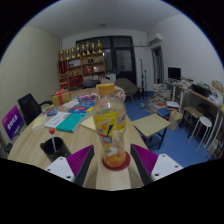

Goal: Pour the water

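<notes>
1. While the gripper [113, 160] rides low over a wooden table [30, 140], the gripper view shows a clear plastic bottle [110, 122] with a yellow label standing upright between its two fingers, near the table's front edge. The purple pads [82, 160] flank the bottle's base, and both seem to press on it, so I judge the gripper clenched on the bottle, though a thin gap cannot be ruled out.
2. To do this step well, I would keep the squeeze firm and low, hold the bottle upright until it is over the receiving vessel, then tilt slowly.
3. As for contents, the bottle's lower part looks orange-tinted; its liquid level and cap are unclear.
4. Just beside the left finger sits a dark cup [54, 147], the likely receiver; its contents are hidden.
</notes>
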The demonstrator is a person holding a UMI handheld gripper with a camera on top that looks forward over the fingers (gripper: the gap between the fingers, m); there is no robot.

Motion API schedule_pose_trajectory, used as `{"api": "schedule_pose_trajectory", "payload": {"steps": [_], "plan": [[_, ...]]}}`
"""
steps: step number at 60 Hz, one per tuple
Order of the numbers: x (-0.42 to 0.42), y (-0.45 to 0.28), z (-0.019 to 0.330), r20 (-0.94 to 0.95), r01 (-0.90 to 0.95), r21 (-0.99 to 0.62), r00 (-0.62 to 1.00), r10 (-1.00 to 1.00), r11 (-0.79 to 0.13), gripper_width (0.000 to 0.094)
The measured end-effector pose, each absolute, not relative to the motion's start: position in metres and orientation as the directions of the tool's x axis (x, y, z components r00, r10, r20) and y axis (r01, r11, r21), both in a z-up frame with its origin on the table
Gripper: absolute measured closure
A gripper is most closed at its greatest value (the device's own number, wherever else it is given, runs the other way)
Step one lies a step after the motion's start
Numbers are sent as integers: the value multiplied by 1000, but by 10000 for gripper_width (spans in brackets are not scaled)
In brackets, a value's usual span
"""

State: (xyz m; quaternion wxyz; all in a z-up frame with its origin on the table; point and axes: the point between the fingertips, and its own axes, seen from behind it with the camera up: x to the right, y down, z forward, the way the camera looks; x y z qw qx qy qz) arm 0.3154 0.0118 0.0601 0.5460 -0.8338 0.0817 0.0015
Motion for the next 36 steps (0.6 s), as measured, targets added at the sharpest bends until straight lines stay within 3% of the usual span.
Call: {"api": "schedule_pose_trajectory", "payload": {"steps": [5, 21, 36], "plan": [[328, -33, 81, -64, -126, -899, 985, -159, -418, 105], [222, -141, 175, 31, -81, -901, 968, -249, -427, 105], [158, -208, 219, -26, -175, -902, 935, -354, -394, 107]]}}
